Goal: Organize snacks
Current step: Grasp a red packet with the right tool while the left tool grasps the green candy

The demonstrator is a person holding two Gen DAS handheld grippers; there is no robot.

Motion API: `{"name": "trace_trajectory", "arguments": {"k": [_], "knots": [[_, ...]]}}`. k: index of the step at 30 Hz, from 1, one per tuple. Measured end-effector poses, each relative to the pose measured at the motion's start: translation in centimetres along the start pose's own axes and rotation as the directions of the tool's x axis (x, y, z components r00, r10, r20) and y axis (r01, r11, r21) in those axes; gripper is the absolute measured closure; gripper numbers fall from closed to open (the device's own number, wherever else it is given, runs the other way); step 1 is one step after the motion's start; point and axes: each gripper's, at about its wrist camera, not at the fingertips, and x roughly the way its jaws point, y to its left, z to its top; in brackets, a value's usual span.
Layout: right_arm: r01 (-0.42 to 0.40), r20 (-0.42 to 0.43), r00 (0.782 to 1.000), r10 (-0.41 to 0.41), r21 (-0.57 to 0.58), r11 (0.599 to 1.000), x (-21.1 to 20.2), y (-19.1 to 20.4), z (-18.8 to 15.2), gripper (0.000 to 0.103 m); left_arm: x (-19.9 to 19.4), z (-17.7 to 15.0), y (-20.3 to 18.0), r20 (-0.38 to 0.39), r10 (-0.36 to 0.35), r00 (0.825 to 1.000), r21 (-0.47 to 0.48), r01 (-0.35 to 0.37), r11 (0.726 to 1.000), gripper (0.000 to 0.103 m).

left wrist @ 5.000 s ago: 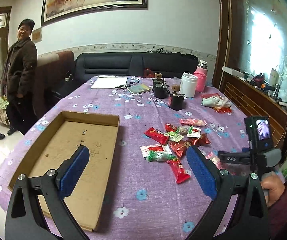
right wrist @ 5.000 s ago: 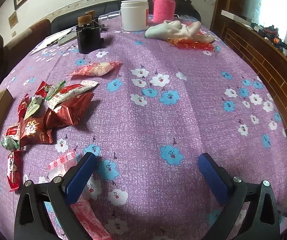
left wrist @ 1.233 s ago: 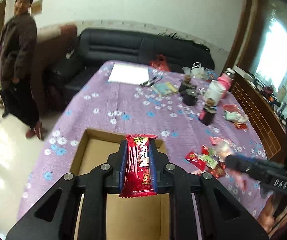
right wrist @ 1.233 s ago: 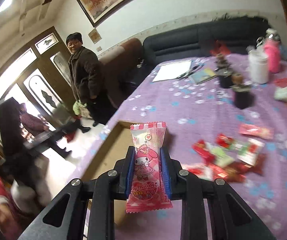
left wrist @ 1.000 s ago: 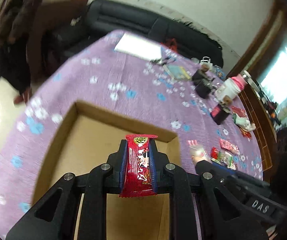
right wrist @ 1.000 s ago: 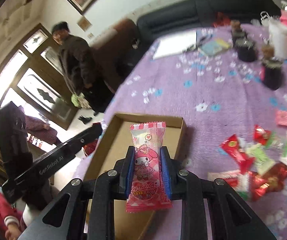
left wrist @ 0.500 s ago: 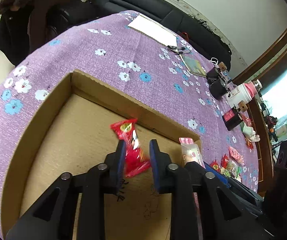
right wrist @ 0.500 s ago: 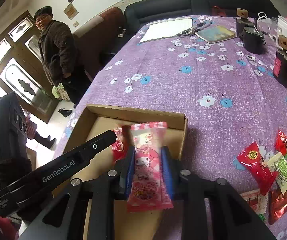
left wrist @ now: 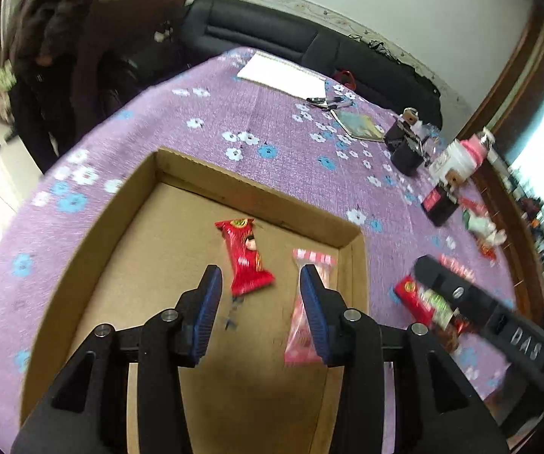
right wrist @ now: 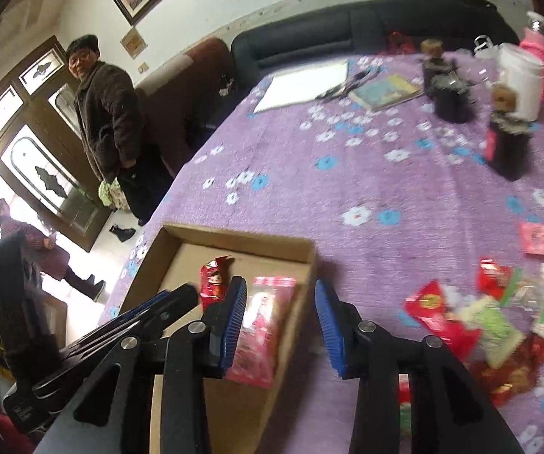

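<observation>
Left gripper (left wrist: 258, 312): jaws opening, empty; red snack packet (left wrist: 245, 255) lies loose in cardboard tray (left wrist: 128, 204).
Right gripper (right wrist: 279, 325): jaws opening, pink snack packet (right wrist: 262, 325) released.
Remaining snack pile (right wrist: 491, 317): to the right of the tray, nearer the right gripper.

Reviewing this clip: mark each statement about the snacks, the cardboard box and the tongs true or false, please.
1. The red packet lies inside the cardboard box. True.
2. The left tongs grip the red packet. False: their jaws are opening, nothing pressed between them.
3. The pink packet is in the box. True.
4. No snacks remain on the tablecloth. False: a snack pile lies right of the box.
5. The right tongs clamp the pink packet. False: jaws opening, packet released.
</observation>
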Motion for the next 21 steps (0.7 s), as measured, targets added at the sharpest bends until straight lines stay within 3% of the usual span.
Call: {"name": "trace_trajectory", "arguments": {"k": [2, 4, 6, 8, 15, 21], "knots": [[0.028, 0.025, 0.999, -0.028, -0.019, 0.999, -1.6, -0.9, -0.6, 0.063, -1.4, -0.9, -1.2, 0.029, 0.047, 0.998, 0.053, -0.049, 0.997, 0.06], [0.058, 0.044, 0.997, -0.056, -0.037, 0.998, -2.8, -1.9, -1.4, 0.062, -2.8, -1.9, -2.4, 0.07, 0.098, 0.993, 0.104, -0.105, 0.989, 0.045], [0.087, 0.059, 0.995, -0.084, -0.051, 0.995, -4.0, -3.1, -2.2, 0.062, -4.0, -2.8, -3.4, 0.111, 0.127, 0.986, 0.137, -0.142, 0.98, 0.037], [0.114, 0.071, 0.991, -0.111, -0.053, 0.992, -5.1, -4.6, -3.1, 0.06, -4.9, -3.7, -4.5, 0.138, 0.146, 0.98, 0.161, -0.167, 0.973, 0.037], [0.146, 0.074, 0.986, -0.147, 0.021, 0.989, -7.5, -9.8, -5.1, 0.059, -5.6, -5.8, -6.8, 0.095, 0.093, 0.991, 0.189, -0.11, 0.976, 0.037], [0.151, 0.078, 0.985, -0.157, 0.072, 0.986, -8.5, -12.6, -5.4, 0.059, -6.3, -7.3, -6.1, 0.056, 0.008, 0.998, 0.09, -0.013, 0.996, 0.037]]}}
